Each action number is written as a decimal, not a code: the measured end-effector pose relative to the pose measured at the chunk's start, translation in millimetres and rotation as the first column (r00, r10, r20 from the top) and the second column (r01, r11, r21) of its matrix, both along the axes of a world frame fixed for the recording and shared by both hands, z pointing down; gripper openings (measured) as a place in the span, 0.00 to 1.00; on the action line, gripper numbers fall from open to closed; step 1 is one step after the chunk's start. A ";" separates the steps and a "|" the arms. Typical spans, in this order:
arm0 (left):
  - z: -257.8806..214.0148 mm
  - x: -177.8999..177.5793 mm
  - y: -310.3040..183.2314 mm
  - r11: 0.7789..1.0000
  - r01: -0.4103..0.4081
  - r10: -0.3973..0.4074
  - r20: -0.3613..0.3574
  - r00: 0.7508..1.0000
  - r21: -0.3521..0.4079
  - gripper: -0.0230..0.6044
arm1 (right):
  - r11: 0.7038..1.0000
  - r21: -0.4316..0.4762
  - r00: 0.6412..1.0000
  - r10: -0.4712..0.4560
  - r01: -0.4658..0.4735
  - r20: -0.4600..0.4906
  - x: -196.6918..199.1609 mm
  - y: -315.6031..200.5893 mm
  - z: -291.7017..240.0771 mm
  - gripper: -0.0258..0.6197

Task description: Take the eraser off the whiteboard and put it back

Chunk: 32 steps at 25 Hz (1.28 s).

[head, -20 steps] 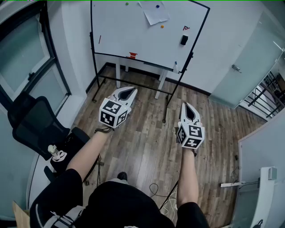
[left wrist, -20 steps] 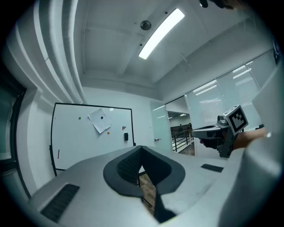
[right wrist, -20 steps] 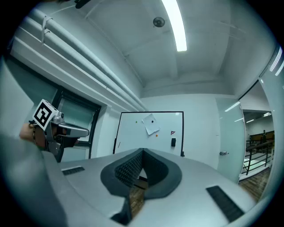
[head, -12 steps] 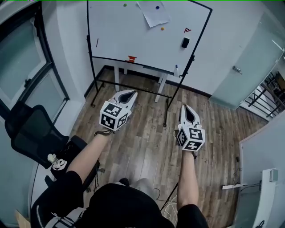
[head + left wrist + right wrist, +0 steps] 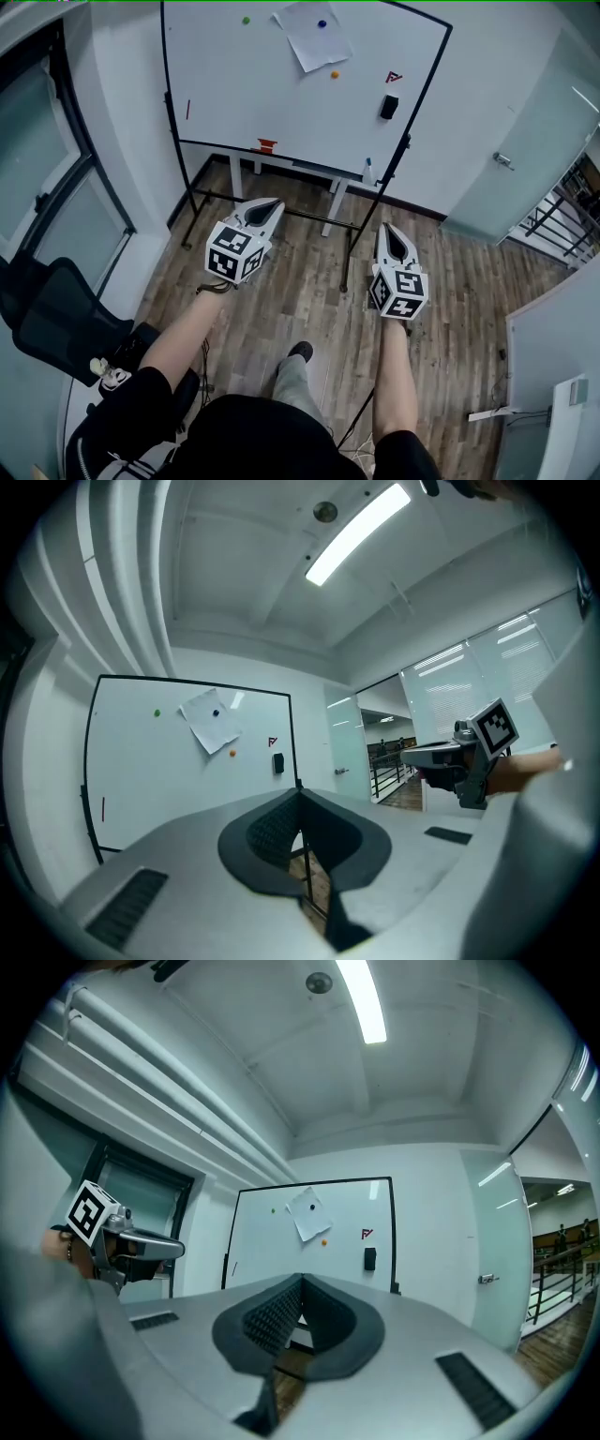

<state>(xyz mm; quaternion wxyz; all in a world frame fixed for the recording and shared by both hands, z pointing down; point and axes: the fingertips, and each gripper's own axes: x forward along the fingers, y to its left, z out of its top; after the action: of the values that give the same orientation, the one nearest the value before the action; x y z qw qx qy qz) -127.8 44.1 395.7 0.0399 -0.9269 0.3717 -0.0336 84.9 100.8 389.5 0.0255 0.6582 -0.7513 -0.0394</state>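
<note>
The black eraser (image 5: 388, 106) sticks to the right part of the whiteboard (image 5: 244, 94), which stands on a black frame across the room. It also shows small in the left gripper view (image 5: 277, 762) and the right gripper view (image 5: 369, 1258). My left gripper (image 5: 273, 202) and right gripper (image 5: 386, 229) are held level side by side, pointing at the board from well short of it. Both have their jaws shut with nothing between them. In each gripper view the other gripper shows off to the side: the right gripper (image 5: 441, 757) and the left gripper (image 5: 150, 1243).
A sheet of paper (image 5: 307, 37) hangs under a blue magnet, with an orange magnet (image 5: 334, 74) and a green one (image 5: 247, 20) nearby. A black office chair (image 5: 52, 314) stands at the left, a glass door (image 5: 511, 159) at the right. The wooden floor (image 5: 309, 281) lies between me and the board.
The person has stepped toward the whiteboard, one foot now forward; the board looks nearer and larger. Both grippers keep their pose, shut and empty.
</note>
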 end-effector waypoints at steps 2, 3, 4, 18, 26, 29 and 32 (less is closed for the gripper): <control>-5.3 14.8 -36.0 1.000 0.004 -0.004 0.001 1.000 0.005 0.07 | 1.000 0.007 1.000 -0.001 0.001 0.001 16.3 -36.5 -4.2 0.08; -9.1 24.2 -54.0 1.000 0.004 -0.004 0.003 1.000 0.009 0.07 | 1.000 0.010 1.000 0.000 0.000 0.003 26.0 -54.6 -7.4 0.08; -13.7 33.9 -72.2 1.000 0.005 -0.005 0.005 1.000 0.012 0.07 | 1.000 0.012 1.000 0.001 -0.001 0.005 35.9 -72.9 -11.2 0.08; -39.5 134.9 -249.6 0.999 0.017 -0.017 0.001 1.000 0.031 0.07 | 1.000 0.018 1.000 -0.013 0.013 0.023 134.7 -263.6 -32.1 0.08; -22.8 156.7 -311.4 1.000 0.006 -0.006 -0.004 1.000 -0.001 0.07 | 1.000 -0.025 1.000 -0.005 0.005 0.017 150.8 -323.9 -12.6 0.08; -19.2 164.9 -339.4 1.000 -0.018 0.018 -0.002 1.000 -0.001 0.07 | 0.999 -0.032 1.000 0.011 -0.011 0.012 153.2 -349.3 -7.1 0.08; -20.2 173.8 -375.4 0.999 -0.049 0.049 -0.007 0.999 0.003 0.07 | 0.999 -0.027 0.999 0.040 -0.040 0.008 158.1 -382.5 -6.1 0.08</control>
<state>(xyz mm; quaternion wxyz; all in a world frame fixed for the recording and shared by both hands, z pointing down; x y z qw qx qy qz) 46.0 -331.4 375.5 0.0407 -0.9357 0.3493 -0.0288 243.0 -281.6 383.4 0.0320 0.6729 -0.7386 -0.0259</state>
